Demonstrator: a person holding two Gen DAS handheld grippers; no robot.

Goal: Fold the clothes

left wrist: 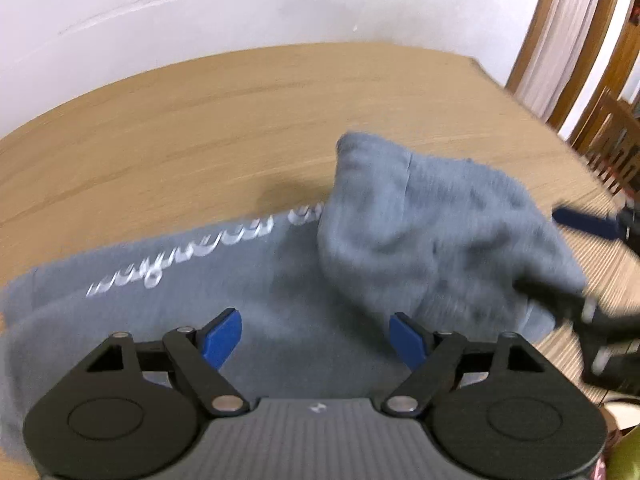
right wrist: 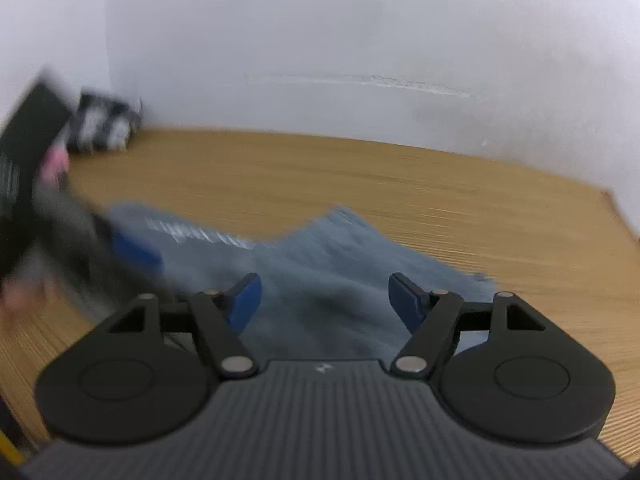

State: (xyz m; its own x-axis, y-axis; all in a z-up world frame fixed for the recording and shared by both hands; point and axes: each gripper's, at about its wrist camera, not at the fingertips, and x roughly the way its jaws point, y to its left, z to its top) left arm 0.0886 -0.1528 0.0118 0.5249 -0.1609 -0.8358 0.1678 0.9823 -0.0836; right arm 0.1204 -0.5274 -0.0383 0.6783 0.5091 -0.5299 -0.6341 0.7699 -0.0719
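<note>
garment [left wrist: 420, 220]: matt grey knit cloth | table [left wrist: 200, 120]: smooth light wood

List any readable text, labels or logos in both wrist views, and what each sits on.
White script lettering across the grey garment: motion-blurred, not readable; shows again as a pale streak in the right wrist view, also unreadable.
Small white mark on the left tool body: too small to read.
Same small mark on the right tool body: too small to read.
Black-and-white patterned object by the wall: blurred, no text made out.
Nothing legible anywhere.

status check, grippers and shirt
Left gripper open, empty. Right gripper open, empty. Grey shirt on table, one part folded over. Nothing in the way.
</note>
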